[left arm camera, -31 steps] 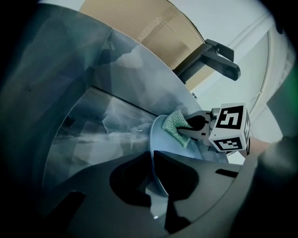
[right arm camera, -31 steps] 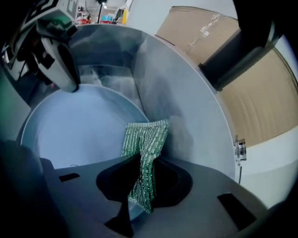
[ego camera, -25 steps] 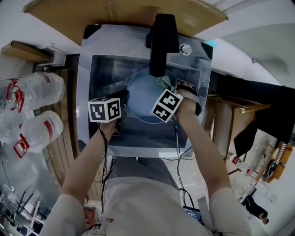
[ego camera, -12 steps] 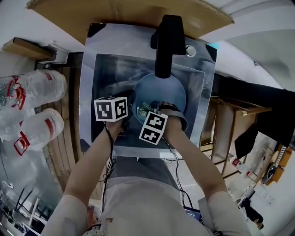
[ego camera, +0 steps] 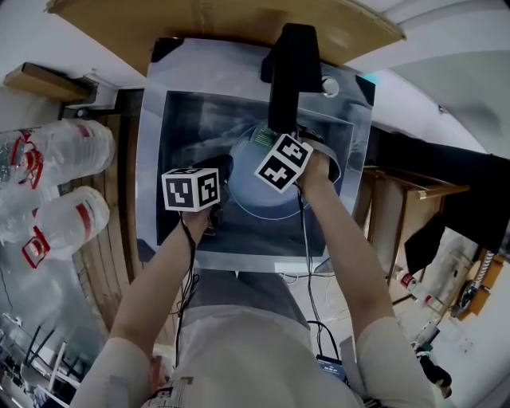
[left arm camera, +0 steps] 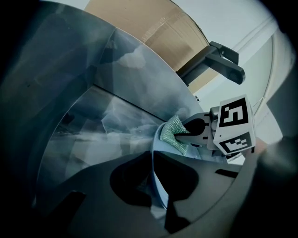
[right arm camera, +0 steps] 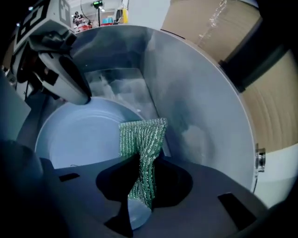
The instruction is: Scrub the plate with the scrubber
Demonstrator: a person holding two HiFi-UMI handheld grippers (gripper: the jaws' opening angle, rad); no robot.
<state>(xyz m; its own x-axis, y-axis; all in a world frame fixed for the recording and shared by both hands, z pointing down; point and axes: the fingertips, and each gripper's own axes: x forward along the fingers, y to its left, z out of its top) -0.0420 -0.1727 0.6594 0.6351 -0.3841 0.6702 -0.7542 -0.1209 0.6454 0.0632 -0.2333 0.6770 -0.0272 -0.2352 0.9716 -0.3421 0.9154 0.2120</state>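
Observation:
A pale blue plate (ego camera: 259, 195) stands tilted in the steel sink (ego camera: 171, 127). My left gripper (ego camera: 217, 177) is shut on the plate's near-left rim; in the left gripper view the rim (left arm camera: 157, 179) runs edge-on between my left gripper's (left arm camera: 156, 162) jaws. My right gripper (ego camera: 269, 143) is shut on a green mesh scrubber (ego camera: 261, 135) and presses it onto the far part of the plate, just below the faucet. In the right gripper view the scrubber (right arm camera: 142, 139) hangs pinched in my right gripper (right arm camera: 141, 174), over the plate (right arm camera: 79, 139), with the left gripper (right arm camera: 65, 79) at the upper left.
A black faucet (ego camera: 291, 72) reaches over the far side of the sink, close above my right gripper. Large water bottles (ego camera: 56, 191) lie at the left. A wooden board (ego camera: 215, 20) lies behind the sink, and a wooden rack (ego camera: 398, 191) stands to the right.
My right gripper swept the scrubber across the plate toward me and to the left, then back up to the far rim under the faucet. The left gripper kept still on the rim.

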